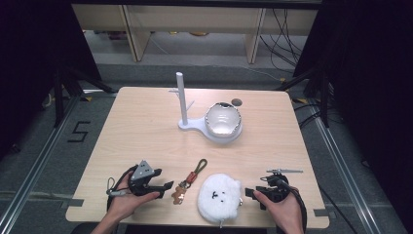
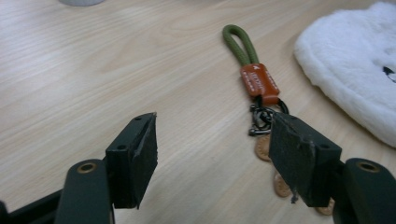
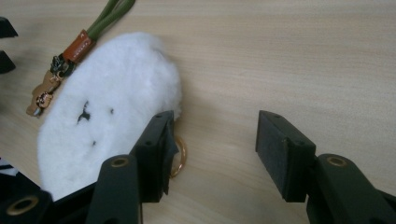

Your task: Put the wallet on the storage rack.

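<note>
white fluffy pouch (image 3: 107,126), brass ring (image 3: 180,156) seen in right gripper view, both grippers' jaws open, empty

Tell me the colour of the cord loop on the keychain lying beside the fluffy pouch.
Olive green cord loop, clearest in the left gripper view.

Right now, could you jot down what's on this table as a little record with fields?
left tongs: open, nothing between them, beside the keychain
right tongs: open, nothing between them, next to the white plush
keychain: green loop, orange tab, brown charm, flat on the table
white plush: round, fluffy, small dark face marks
gold ring: at the plush's edge
white stand: upright post, far side
bowl: on the stand's base
</note>
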`<act>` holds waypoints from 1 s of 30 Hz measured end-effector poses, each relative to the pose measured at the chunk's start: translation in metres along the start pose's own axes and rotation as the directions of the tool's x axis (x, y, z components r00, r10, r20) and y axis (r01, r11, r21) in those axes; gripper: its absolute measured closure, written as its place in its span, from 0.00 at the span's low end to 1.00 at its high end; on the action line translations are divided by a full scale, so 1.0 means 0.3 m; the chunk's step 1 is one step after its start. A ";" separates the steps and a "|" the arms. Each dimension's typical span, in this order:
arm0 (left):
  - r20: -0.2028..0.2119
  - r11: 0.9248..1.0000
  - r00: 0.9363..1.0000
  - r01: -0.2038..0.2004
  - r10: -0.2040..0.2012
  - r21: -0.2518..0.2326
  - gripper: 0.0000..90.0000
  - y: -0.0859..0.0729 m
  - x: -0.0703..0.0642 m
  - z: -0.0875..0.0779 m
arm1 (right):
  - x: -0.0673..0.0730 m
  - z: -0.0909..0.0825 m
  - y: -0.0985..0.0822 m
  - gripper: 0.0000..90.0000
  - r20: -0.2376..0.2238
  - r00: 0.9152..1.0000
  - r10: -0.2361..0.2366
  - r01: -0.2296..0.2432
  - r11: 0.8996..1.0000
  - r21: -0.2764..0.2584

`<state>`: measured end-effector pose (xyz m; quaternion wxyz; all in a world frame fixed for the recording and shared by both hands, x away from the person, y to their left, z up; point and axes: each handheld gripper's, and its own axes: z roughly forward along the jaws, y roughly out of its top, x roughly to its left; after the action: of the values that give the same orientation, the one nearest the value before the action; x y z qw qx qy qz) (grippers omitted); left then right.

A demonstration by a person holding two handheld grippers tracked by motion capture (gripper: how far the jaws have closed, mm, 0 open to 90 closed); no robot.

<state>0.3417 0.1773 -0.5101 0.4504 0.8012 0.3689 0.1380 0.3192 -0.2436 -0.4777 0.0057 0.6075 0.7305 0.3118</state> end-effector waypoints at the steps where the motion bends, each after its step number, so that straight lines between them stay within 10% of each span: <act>1: -0.006 1.000 1.000 0.014 -0.014 -0.003 0.36 -0.001 0.005 -0.001 | 0.000 0.002 0.007 0.53 -0.010 1.000 0.000 0.000 1.000 -0.001; 15: -0.044 1.000 0.999 0.025 -0.025 -0.012 0.36 -0.011 0.031 -0.013 | 0.012 0.005 0.131 0.57 -0.055 0.994 -0.092 0.099 0.986 0.138; 30: -0.051 1.000 0.998 0.023 -0.024 -0.012 0.36 -0.011 0.028 -0.011 | 0.100 0.042 0.214 0.60 -0.053 0.974 -0.218 0.224 0.930 0.291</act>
<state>0.3440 0.1865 -0.5120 0.4469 0.7906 0.3888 0.1553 0.3729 -0.2070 -0.4469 -0.0571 0.5122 0.8326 0.2028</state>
